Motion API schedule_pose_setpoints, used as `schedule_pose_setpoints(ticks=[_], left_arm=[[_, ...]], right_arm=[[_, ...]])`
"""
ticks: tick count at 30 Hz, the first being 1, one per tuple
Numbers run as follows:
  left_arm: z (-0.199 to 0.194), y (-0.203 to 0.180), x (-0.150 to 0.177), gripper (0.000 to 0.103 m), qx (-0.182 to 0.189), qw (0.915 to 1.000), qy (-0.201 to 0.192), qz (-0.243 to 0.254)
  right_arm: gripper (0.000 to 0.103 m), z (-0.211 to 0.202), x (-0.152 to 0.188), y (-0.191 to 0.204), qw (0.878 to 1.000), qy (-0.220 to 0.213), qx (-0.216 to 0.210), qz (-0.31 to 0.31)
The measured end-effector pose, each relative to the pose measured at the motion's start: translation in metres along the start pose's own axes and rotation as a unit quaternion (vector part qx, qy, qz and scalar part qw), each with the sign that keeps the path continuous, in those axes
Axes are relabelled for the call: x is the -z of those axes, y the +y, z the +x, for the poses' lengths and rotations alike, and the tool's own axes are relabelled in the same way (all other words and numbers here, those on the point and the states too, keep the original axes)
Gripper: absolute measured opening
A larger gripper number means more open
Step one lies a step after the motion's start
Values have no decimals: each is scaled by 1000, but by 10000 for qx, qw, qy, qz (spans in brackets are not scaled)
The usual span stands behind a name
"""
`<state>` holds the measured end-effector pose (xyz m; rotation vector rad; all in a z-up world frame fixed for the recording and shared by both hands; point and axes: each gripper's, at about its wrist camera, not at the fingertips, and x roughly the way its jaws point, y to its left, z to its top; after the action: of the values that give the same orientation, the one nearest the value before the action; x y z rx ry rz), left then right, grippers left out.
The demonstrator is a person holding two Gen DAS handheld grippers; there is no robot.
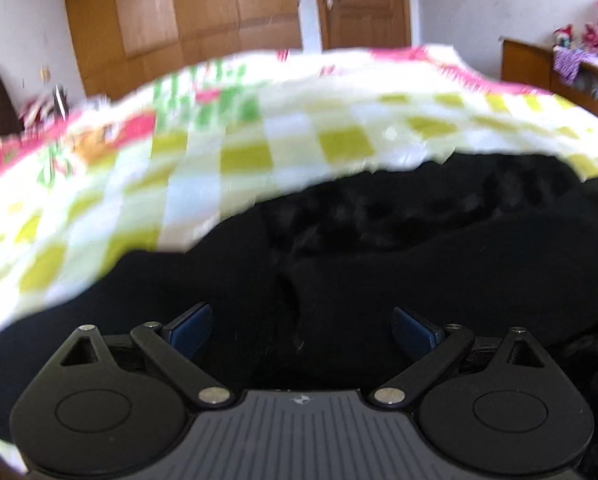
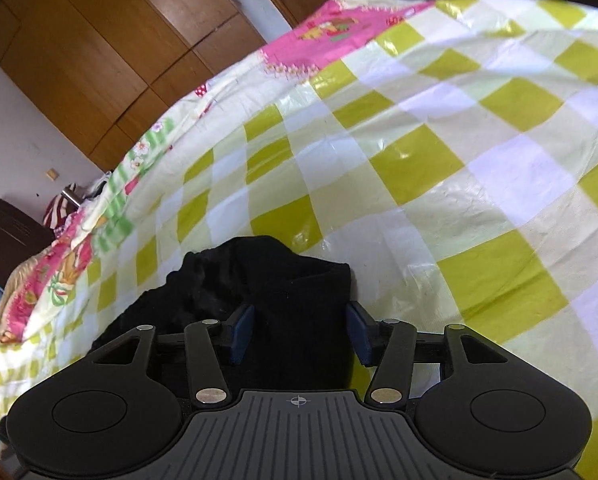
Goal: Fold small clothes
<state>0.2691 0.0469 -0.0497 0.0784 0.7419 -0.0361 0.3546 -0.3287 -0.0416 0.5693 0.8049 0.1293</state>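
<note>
My right claw [image 2: 297, 334] and left claw [image 1: 301, 330] gape, gripping nothing, straddling the black garment [image 2: 259, 288] on the bed [image 2: 459, 160] for folding.

The bedsheet [image 2: 439, 152] is a check of lime-green, white and pale cream squares, edged by a hot-pink border with small floral prints and a strip of green and white stripes. On it lies a plain black garment [image 2: 283, 292], with no pattern that can be made out; in the left wrist view the same black cloth [image 1: 379, 248] fills the lower part. The right gripper [image 2: 299, 332] and left gripper [image 1: 299, 332] are matte black with dark blue pads, and behind the bed stand orange-brown wooden wardrobe doors [image 1: 187, 16] against a white wall [image 1: 19, 28].
</note>
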Motion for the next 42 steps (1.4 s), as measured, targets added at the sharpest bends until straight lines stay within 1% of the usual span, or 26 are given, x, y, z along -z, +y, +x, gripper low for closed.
schedule_pose_setpoints(ticks=[1,2,3,5,6,7,8,10,11,13,15,17,19,20,21,23,24,25,26,27,28,29,31,36,38,42], left_arm=[[4,5,1,103,68,9998,92,-158],[4,8,2,103,113,9995,105,-278],[1,9,0,103,76,9995,90,-294],[-9,8,1,103,-177,9997,-91,-154],[-12,8,3,103,-335,9993,-164,-62],[-13,12,5,103,-451,9988,-198,-32],[-15,16,7,103,-469,9987,-186,-68],[-19,29,14,103,-350,9990,-100,-269],[-19,34,16,103,-260,9989,-59,-381],[-22,41,18,103,-78,9987,-37,-508],[-24,44,17,103,-45,9989,-120,-459],[-24,47,16,103,57,9988,-148,-468],[-19,49,14,103,205,9983,-109,-535],[-17,50,14,103,253,9981,-111,-556],[-16,49,13,103,284,9980,-127,-558],[-16,48,13,103,351,9978,-157,-535],[-15,48,13,103,366,9978,-162,-520],[-15,48,14,103,356,9979,-161,-507],[-15,49,14,103,336,9981,-164,-500],[-14,50,14,103,302,9982,-174,-493],[-15,51,14,103,270,9982,-191,-504],[-15,52,13,103,266,9980,-210,-525],[-15,54,13,103,246,9977,-243,-578],[-16,52,15,103,103,9982,-265,-525],[-22,50,15,103,31,9982,-342,-490],[-31,46,11,103,-86,9982,-468,-375]], right_arm=[[49,4,-3,1,10000,-23,58,70],[41,10,-6,3,9997,-23,214,108],[38,12,-9,9,9992,-20,381,70],[37,5,-11,25,9970,-250,637,-373],[37,-3,-9,33,9928,-424,889,-679],[42,-11,-6,41,9877,-597,1097,-944],[43,-19,-1,50,9831,-720,1146,-1233],[43,-32,9,70,9744,-822,1009,-1831],[44,-33,16,81,9702,-773,849,-2133],[47,-24,29,107,9600,-411,316,-2751],[47,-3,43,133,9423,-88,3,-3346],[48,21,53,155,9199,361,-356,-3890],[49,42,62,172,9037,669,-657,-4179],[52,52,65,179,8955,843,-803,-4295],[53,60,70,184,8894,1006,-907,-4366],[53,77,77,192,8800,1356,-1067,-4425],[53,80,83,195,8773,1423,-1044,-4463],[48,82,87,200,8742,1390,-943,-4557],[37,84,90,203,8721,1357,-851,-4624],[30,84,90,206,8741,1382,-861,-4577],[14,84,87,208,8787,1434,-925,-4457],[10,82,86,209,8832,1402,-938,-4376],[5,82,86,213,8858,1275,-939,-4363],[5,95,92,212,9020,1178,-777,-4080],[6,93,95,212,9063,1115,-813,-3996],[4,86,91,217,9142,901,-963,-3833]])
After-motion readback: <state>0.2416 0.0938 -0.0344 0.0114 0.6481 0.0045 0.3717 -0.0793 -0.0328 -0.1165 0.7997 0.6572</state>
